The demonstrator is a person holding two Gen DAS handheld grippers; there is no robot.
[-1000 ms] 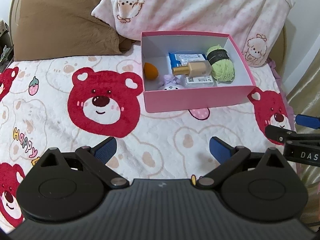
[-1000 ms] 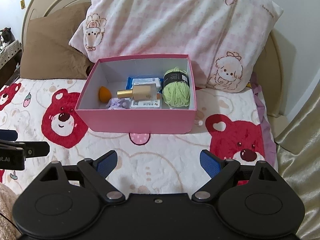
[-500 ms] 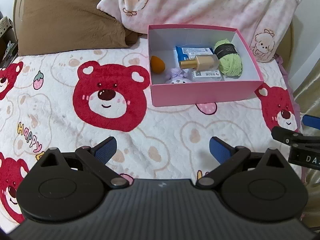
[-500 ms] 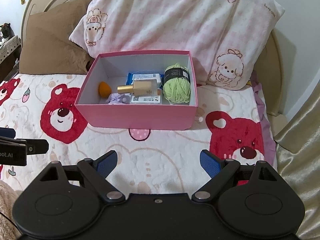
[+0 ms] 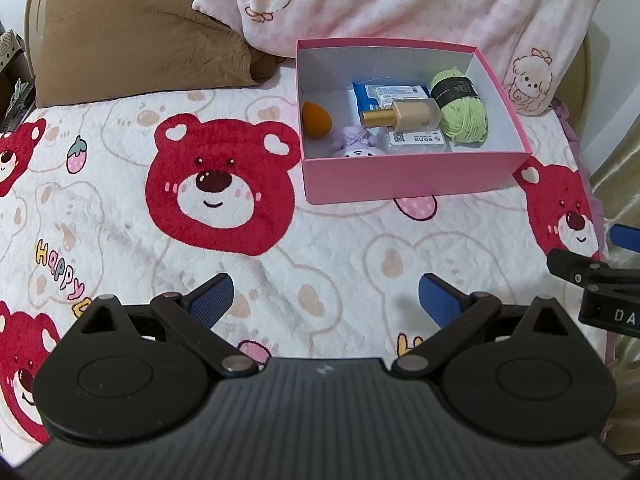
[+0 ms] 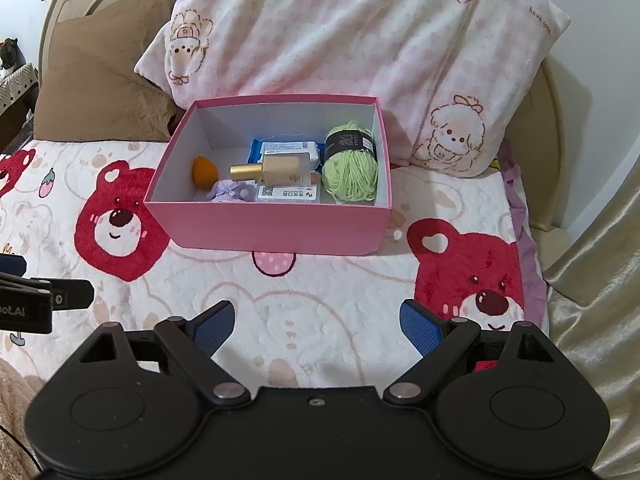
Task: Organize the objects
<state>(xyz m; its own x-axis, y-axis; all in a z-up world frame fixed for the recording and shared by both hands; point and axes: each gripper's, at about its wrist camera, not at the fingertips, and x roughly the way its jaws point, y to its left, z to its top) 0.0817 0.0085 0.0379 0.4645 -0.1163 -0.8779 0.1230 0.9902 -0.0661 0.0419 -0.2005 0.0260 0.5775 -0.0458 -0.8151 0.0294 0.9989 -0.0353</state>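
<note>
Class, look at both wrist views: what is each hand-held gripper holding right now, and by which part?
Nothing is held. The left hand-held gripper and right hand-held gripper are both open over the bedspread, short of the pink box.

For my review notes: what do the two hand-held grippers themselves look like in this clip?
Both match. The left hand-held gripper and the right hand-held gripper each have a matte black body with two round discs, black linkage arms on silver pivot pins, and blue textured finger pads. The left body is ribbed; the right is smooth with a centre screw. White lettering shows on each gripper's side, partly cut off. No hands or sleeves show.
</note>
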